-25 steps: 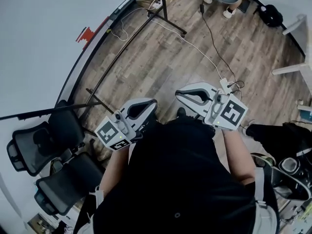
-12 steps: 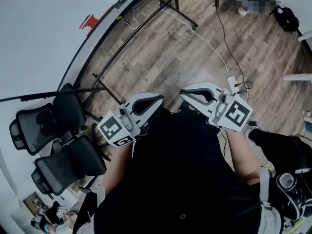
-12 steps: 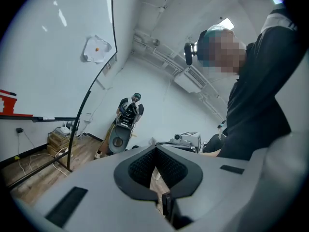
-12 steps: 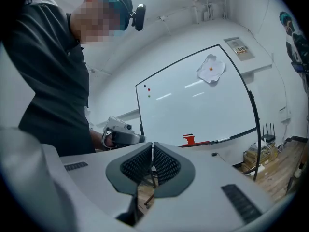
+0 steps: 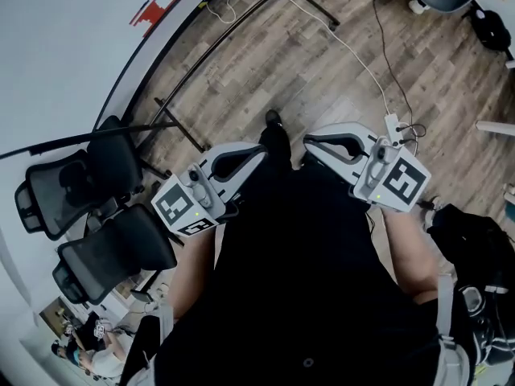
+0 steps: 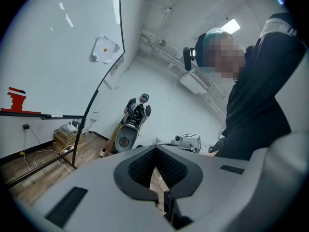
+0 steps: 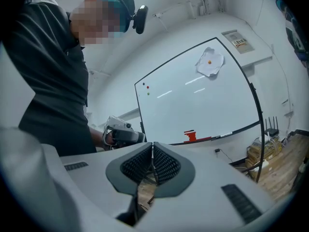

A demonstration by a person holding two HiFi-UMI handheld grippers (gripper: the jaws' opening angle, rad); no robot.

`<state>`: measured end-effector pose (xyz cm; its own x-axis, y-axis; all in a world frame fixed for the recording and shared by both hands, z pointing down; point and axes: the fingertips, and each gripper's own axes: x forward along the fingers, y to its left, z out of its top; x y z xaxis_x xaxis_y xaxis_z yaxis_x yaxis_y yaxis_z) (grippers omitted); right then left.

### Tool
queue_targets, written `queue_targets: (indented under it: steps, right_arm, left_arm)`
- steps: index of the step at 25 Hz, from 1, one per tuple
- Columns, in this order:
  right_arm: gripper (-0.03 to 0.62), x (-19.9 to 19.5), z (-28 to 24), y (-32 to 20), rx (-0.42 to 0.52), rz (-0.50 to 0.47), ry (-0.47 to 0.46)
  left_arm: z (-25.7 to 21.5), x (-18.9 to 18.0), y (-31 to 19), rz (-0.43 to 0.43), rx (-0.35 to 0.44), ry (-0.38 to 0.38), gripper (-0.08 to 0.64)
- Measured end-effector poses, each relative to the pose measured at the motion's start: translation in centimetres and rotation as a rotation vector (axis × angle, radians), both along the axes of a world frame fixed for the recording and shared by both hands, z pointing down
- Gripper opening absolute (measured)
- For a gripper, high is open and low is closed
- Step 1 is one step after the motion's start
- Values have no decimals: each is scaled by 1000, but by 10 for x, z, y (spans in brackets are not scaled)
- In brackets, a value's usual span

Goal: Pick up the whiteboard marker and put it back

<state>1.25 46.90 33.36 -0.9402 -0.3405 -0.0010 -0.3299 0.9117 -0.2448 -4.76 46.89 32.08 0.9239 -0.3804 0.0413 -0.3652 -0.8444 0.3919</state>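
The whiteboard stands on a black frame, with a red eraser on its ledge. Beside the eraser lies a thin pale stick, too small to tell if it is the marker. The left gripper view shows the same eraser and ledge far off to the left. Both grippers are held level in front of my chest, well away from the board. My left gripper is shut with nothing in it. The pads of my right gripper meet at the tip, and it is empty too.
Two black office chairs stand at the left by the board. The board's stand legs and white cables cross the wooden floor ahead. A dark bag lies at the right. Another person sits far off.
The floor and board have slid up in the head view. Both grippers sit slightly lower, and a shoe now shows between them. Jaws unchanged.
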Motion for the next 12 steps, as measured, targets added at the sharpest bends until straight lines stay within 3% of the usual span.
queue_targets:
  steps: [7,12]
  right_arm:
    - [21,-19,12,-52,1,105,49]
    - [21,-40,11,-99,30,109,101]
  left_arm:
    - [12,-17,-55,-16,12,36,12]
    - [8,-43,-107,-40,51,46,11]
